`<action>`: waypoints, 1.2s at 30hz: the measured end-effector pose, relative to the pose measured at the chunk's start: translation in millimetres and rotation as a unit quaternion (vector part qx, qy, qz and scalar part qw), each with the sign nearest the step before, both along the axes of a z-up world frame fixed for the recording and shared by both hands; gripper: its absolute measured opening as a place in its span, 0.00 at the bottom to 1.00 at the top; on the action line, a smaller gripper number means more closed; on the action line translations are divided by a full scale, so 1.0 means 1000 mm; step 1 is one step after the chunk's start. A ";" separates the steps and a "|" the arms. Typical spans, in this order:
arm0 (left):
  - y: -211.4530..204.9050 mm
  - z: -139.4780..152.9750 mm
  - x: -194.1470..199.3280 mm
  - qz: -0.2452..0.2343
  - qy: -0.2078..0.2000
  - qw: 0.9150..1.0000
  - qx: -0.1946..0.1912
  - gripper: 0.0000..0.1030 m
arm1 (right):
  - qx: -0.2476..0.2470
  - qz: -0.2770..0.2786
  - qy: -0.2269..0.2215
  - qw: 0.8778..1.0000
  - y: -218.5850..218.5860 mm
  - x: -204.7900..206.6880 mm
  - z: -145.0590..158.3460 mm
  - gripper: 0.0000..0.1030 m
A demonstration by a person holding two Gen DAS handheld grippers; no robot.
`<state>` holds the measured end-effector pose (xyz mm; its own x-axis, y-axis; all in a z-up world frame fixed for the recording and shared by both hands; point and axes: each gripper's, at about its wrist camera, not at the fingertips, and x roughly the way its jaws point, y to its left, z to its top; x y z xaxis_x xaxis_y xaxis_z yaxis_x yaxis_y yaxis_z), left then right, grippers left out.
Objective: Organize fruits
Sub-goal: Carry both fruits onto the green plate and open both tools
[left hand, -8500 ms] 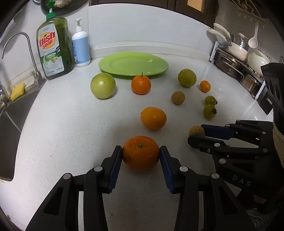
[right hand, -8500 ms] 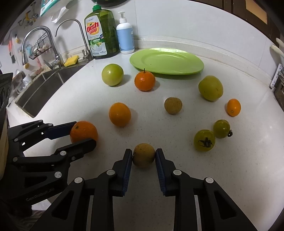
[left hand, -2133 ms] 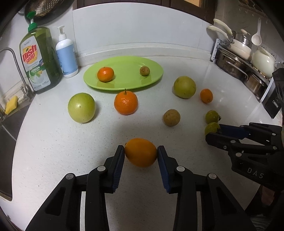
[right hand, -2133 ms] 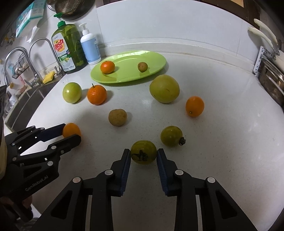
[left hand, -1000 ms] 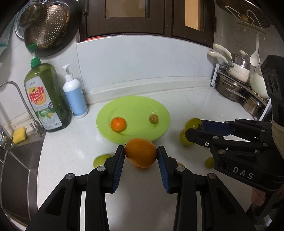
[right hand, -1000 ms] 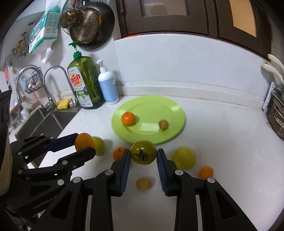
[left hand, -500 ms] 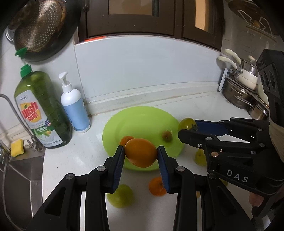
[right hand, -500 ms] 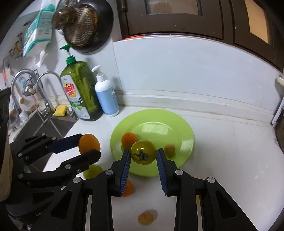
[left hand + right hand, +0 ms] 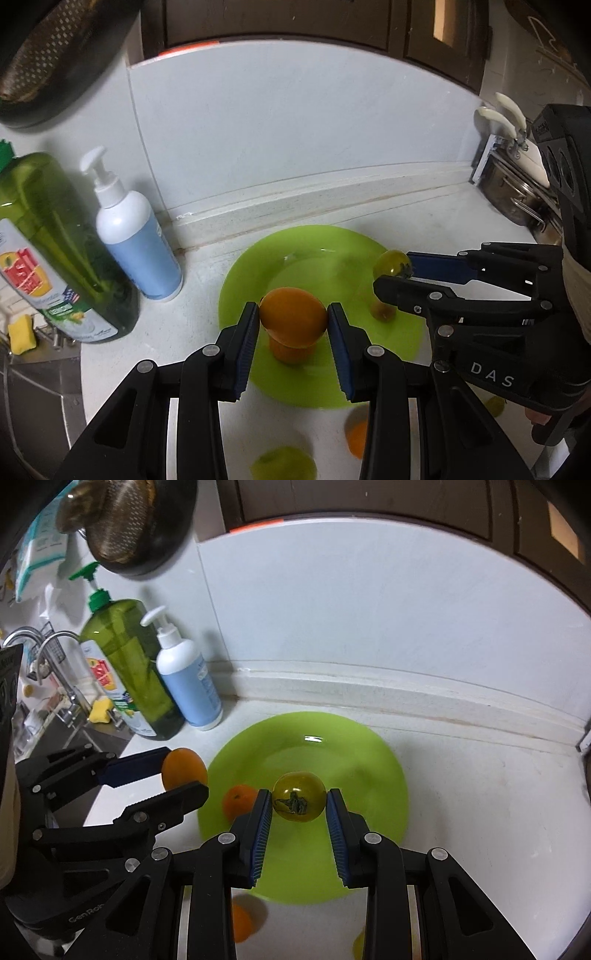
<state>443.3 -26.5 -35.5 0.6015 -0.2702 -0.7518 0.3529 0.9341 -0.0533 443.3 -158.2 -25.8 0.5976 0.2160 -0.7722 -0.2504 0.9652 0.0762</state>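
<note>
My left gripper (image 9: pixel 291 326) is shut on an orange (image 9: pixel 293 319) and holds it above the near left part of the green plate (image 9: pixel 321 254). A small orange (image 9: pixel 290 353) lies on the plate right below it, and a small brown fruit (image 9: pixel 382 312) lies further right. My right gripper (image 9: pixel 299 806) is shut on a green tomato (image 9: pixel 299 801), held over the middle of the plate (image 9: pixel 340 746). In the right wrist view the small orange (image 9: pixel 238 800) sits at the plate's left, and the left gripper (image 9: pixel 186 773) hangs beside it with its orange (image 9: pixel 183 762).
A green dish soap bottle (image 9: pixel 62 251) and a white-and-blue pump bottle (image 9: pixel 136 236) stand left of the plate by the wall. The sink (image 9: pixel 37 387) is at the left, with steel pots (image 9: pixel 517 199) at the right. Loose fruits (image 9: pixel 282 467) lie on the counter in front of the plate.
Both grippers have moved forward with their fruits, from short of the plate to over it. The plate and bottles now look nearer, and the loose fruits have dropped to the bottom of the views.
</note>
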 end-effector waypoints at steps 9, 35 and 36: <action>-0.006 -0.028 0.040 -0.009 0.045 0.999 -0.004 0.36 | -0.002 -0.012 0.046 0.999 -0.004 0.038 -0.029 0.30; -0.014 -0.051 0.065 -0.021 0.083 0.996 0.006 0.36 | -0.021 -0.014 0.080 0.997 -0.004 0.059 -0.050 0.31; -0.015 -0.050 0.063 -0.022 0.080 0.997 0.008 0.36 | -0.021 -0.014 0.078 0.997 -0.004 0.059 -0.049 0.31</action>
